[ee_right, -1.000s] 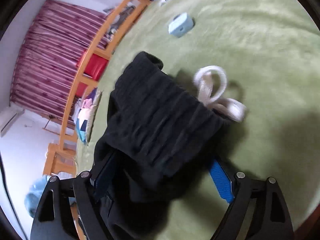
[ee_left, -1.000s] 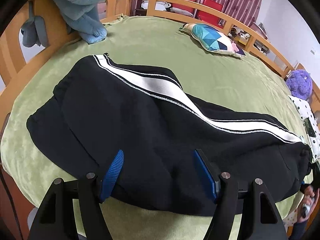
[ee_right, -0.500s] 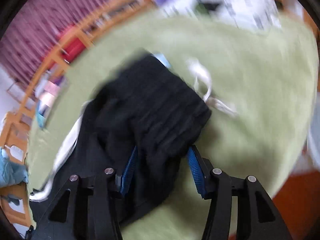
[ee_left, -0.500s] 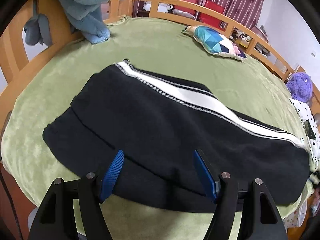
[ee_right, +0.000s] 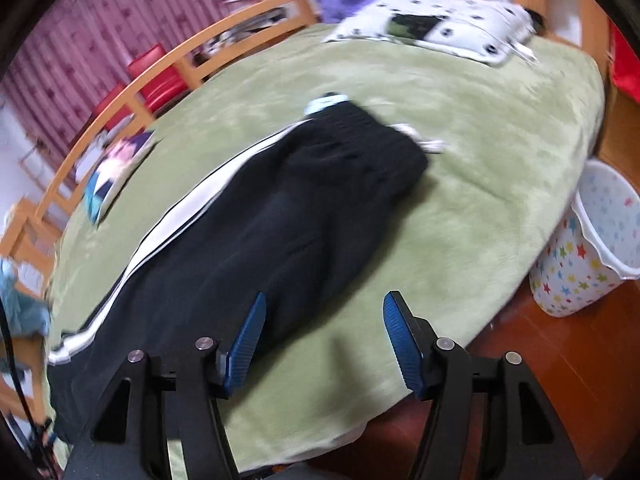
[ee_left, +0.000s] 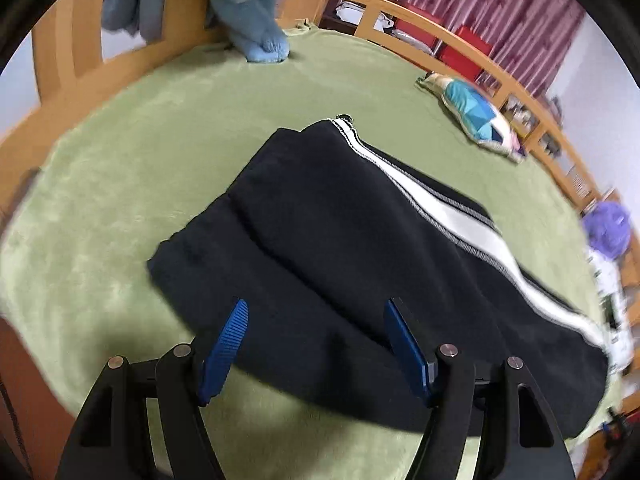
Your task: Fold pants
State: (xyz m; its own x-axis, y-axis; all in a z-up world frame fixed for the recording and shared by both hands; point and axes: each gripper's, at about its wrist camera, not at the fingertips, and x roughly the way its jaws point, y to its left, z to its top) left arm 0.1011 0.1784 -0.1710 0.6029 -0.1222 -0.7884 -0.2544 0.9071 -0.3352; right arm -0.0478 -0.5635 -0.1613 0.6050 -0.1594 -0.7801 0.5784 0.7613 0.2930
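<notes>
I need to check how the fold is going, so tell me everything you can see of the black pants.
The black pants look like soft knit fabric, with a white side stripe edged in dark lines. They lie flat and lengthwise on the green bed cover, one layer over another, its edge showing as a step. In the right wrist view the ribbed waistband end lies farthest from the camera, with a pale drawstring beside it on the cover. Neither gripper holds them; the blur hides finer detail.
</notes>
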